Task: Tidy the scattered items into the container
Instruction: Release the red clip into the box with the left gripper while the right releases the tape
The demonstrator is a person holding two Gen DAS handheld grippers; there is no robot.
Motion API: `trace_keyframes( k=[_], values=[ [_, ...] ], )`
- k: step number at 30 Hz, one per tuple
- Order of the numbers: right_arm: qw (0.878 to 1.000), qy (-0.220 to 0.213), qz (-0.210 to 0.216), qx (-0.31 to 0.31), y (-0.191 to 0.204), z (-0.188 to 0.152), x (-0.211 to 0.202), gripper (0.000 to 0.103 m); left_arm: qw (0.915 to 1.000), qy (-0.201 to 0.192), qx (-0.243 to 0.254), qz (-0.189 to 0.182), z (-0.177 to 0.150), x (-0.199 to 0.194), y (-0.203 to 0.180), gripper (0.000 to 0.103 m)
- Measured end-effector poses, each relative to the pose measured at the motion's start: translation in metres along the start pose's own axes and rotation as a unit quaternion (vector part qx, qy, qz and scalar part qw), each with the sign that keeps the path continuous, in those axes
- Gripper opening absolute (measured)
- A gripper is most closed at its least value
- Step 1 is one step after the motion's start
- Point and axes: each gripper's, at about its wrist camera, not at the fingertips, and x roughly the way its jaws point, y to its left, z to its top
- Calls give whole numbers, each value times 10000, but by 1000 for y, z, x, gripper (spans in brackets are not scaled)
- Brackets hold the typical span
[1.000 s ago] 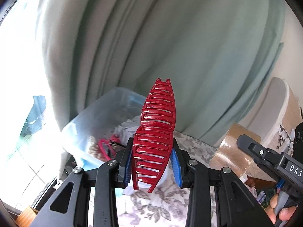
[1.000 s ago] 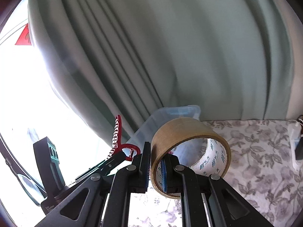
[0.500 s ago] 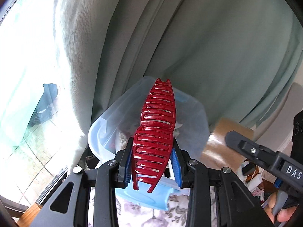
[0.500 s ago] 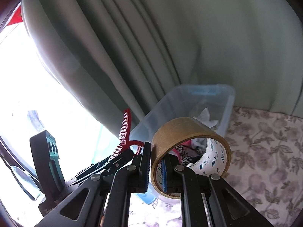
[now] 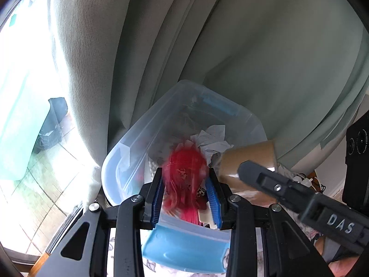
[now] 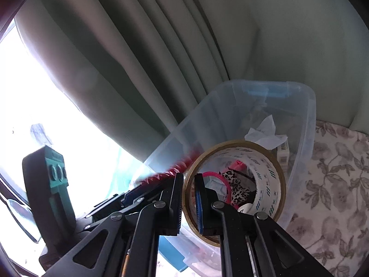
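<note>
Left gripper (image 5: 185, 194): it sits at the bottom of the left wrist view, just over the near rim of the container. The two blue pads (image 5: 156, 198) stand a little apart with the red hair clip between them.
Red hair clip (image 5: 183, 175): it is blurred in the left view, so I cannot tell if the pads really press on it. Its long axis runs away from the camera along the fingers, and the far end points into the container. In the right wrist view its toothed edge (image 6: 177, 168) shows as a slanted red row, rising to the right.
Right gripper (image 6: 187, 204): the fingers are nearly pressed together and pinch the wall of the tape roll, one finger outside and one inside the ring.
Tape roll (image 6: 272, 177): brown ring with a white printed inner side. It stands on its edge, the hole faces the camera, and it hangs over the near part of the container.
Container (image 5: 138, 136): clear plastic box with a blue handle (image 5: 184, 251) at the near edge. It holds crumpled white paper (image 6: 265, 133), a pink ring (image 6: 216, 179) and a leopard-pattern piece (image 6: 237, 184).
Open room: the far half of the container is less full.
Edges: the right side of the box borders the flowered cloth (image 6: 334, 173). The grey-green curtain (image 5: 253, 46) hangs close behind the left and far sides.
</note>
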Motion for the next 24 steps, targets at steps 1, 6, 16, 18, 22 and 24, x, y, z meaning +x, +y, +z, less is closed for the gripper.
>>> trace_keyframes(
  k=[1, 6, 16, 18, 22, 24],
  values=[
    [10000, 8, -32, -11, 0, 0, 0, 14, 10000, -2, -9, -5, 0, 0, 1, 37],
    [9998, -7, -172, -54, 4, 2, 0, 14, 10000, -15, -46, -6, 0, -4, 4, 37],
    [9983, 29, -490, -306, 27, -6, -30, 14, 10000, -77, -17, 36, -11, -21, -9, 49],
    [9978, 10, -593, -301, 27, -9, -34, 14, 9999, -96, -1, 64, -12, -26, -10, 53],
    [9963, -44, -835, -189, 20, -11, -42, 29, 9998, -163, 41, 114, -14, -31, -13, 61],
    [9954, -68, -950, -58, 11, -14, -44, 37, 9996, -208, 105, 159, -15, -33, -17, 65]
  ],
)
